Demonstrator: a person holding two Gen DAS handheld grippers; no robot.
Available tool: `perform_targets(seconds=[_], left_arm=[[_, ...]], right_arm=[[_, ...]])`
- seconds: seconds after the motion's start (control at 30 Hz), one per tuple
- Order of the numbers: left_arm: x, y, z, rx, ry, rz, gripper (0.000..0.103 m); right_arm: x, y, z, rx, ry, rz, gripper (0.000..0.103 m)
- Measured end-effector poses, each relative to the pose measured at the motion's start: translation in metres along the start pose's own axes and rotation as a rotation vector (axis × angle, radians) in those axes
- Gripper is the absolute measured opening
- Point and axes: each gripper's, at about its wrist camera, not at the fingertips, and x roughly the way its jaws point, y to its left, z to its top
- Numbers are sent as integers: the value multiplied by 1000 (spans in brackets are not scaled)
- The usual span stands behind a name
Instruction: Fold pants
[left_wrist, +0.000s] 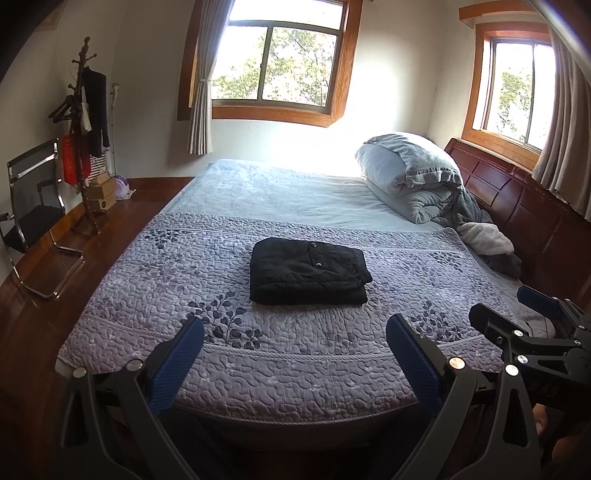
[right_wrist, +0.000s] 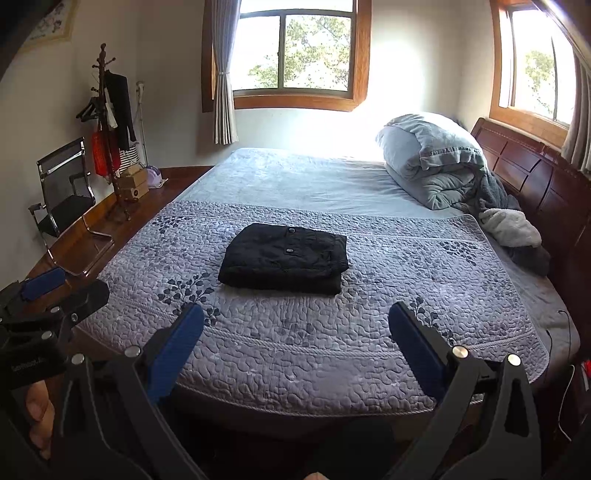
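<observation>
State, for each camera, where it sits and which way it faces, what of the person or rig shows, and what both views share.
Left wrist: on the left tool, beyond the bed's near edge, facing the window wall; right tool at right.
Right wrist: on the right tool, same facing; left tool and fingers at left.
Shared: folded black pants, both tools open.

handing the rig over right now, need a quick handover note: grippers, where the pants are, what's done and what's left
Left gripper: open, empty, held back at the near edge of the bed.
Right gripper: open, empty, beside the left one, also clear of the cloth.
Black quilted pants: folded into a compact rectangle, lying mid-way across the purple quilted bedspread, touched by neither gripper.
Done: the fold looks complete; layers are stacked, snap buttons on top.
Left: probably nothing but a check that the edges sit square; the bottom layer sticks out slightly at the near side.
</observation>
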Motion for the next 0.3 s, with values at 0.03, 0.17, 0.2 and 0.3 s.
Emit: perform_targets(seconds=[0.03, 0.17, 0.2, 0.3], left_arm=[[0, 0, 0, -1, 6, -5, 99], [-1, 3, 1, -9, 15, 0, 99], [-2, 4, 1, -8, 13, 3, 99], [-4, 4, 2, -11, 10, 2, 99]], right_arm=[[1, 0, 0, 3, 0, 2, 100], [-1, 0, -1, 2, -1, 0, 100], [-1, 0, -1, 1, -2, 1, 100], [-2, 2, -1, -2, -2, 0, 100]])
